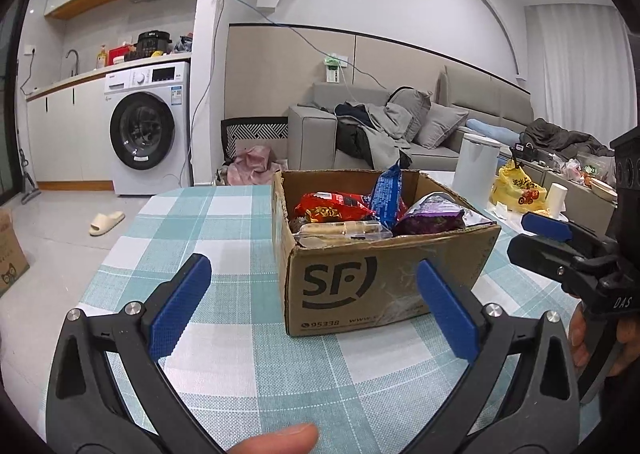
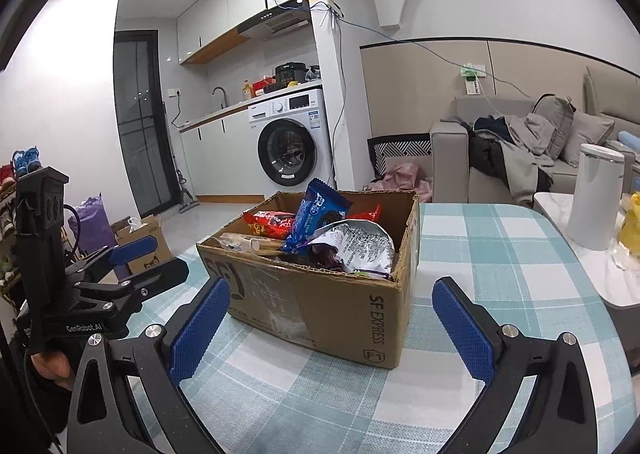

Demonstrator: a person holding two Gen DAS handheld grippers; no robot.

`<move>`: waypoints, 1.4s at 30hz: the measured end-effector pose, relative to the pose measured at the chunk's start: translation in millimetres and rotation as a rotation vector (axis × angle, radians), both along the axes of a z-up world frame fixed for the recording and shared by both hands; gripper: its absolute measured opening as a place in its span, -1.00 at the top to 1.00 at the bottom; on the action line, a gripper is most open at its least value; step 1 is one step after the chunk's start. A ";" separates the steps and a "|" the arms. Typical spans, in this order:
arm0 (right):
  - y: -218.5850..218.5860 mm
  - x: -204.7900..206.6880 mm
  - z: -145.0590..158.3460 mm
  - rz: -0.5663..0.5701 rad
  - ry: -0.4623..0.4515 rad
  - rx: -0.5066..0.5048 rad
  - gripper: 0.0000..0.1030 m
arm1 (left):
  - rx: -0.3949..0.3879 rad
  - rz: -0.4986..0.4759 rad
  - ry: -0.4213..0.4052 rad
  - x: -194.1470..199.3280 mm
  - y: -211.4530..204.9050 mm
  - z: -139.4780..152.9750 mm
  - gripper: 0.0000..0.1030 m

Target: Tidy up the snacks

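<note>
A brown cardboard box marked SF stands on the checked tablecloth. It holds a red snack bag, a blue cookie pack standing upright, a purple bag and a clear plastic pack. The box also shows in the right wrist view, with the blue pack and a silver-purple bag. My left gripper is open and empty just in front of the box. My right gripper is open and empty, close to the box corner.
A white cylindrical bin stands right of the table. A yellow bag and a paper roll lie on a side table. A sofa with clothes stands behind. A washing machine is at the back left.
</note>
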State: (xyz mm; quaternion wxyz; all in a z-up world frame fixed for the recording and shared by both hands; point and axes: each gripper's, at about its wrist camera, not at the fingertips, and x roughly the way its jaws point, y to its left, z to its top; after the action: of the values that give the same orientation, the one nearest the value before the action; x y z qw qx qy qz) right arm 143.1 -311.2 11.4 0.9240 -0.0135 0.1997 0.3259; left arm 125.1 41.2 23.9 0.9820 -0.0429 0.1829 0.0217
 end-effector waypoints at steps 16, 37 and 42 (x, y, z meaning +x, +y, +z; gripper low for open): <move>-1.4 -9.0 -9.0 -0.015 -0.052 -0.004 -1.00 | 0.010 -0.004 0.002 -0.7 -3.2 -11.9 -0.99; -4.2 -6.0 -10.5 -0.015 -0.044 0.013 -1.00 | 0.024 0.003 -0.003 -4.7 -4.4 -12.5 -0.99; -4.5 -5.9 -10.9 -0.015 -0.044 0.014 -1.00 | 0.023 0.005 -0.003 -5.4 -4.2 -12.5 -0.99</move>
State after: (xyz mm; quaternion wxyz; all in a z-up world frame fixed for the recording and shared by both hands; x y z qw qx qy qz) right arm 137.2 -315.7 0.4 0.9307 -0.0127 0.1771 0.3198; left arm 119.7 37.0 11.4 0.9826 -0.0320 0.1812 0.0260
